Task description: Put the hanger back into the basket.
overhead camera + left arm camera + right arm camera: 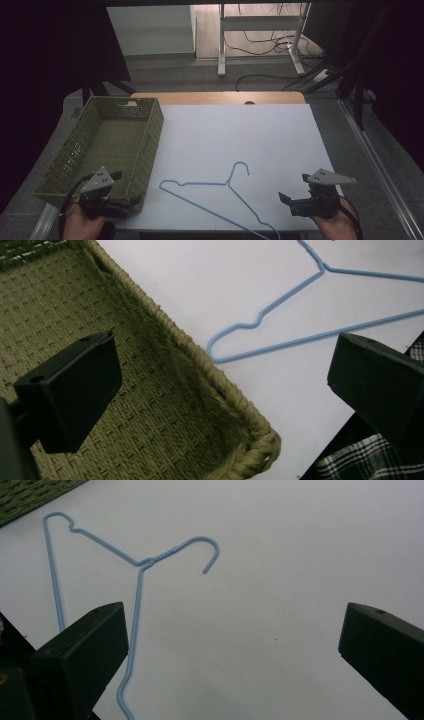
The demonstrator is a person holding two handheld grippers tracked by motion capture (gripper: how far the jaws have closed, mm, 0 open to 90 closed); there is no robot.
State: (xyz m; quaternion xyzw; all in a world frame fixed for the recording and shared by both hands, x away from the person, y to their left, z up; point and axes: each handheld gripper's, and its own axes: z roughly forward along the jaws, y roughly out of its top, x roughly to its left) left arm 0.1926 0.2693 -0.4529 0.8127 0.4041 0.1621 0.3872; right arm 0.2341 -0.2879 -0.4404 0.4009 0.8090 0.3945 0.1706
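Lying flat on the white tabletop (240, 130) is a thin light-blue wire hanger (210, 192), sitting in the lower middle of the high view, between the two grippers and touching neither. It's just bent wire, smooth coating, with a twisted neck and a small notch kink near each shoulder. Long axis runs diagonally, from left of centre down toward the bottom edge right of centre, and the hook points toward the upper right of the frame. At the left of the frame there's an olive-green woven basket (150, 145), rectangular, open-mesh walls, with a thick braided rim that shows up nicely in the left gripper view. The left gripper (120, 192) hangs over the basket's near corner, jaws spread wide with nothing between them. The right gripper (292, 187) sits at the lower right over bare table, jaws also wide apart and holding nothing. Both have blocky matte-black jaws and a grey three-cornered plate on top. No readable writing or logos anywhere that I can make out.
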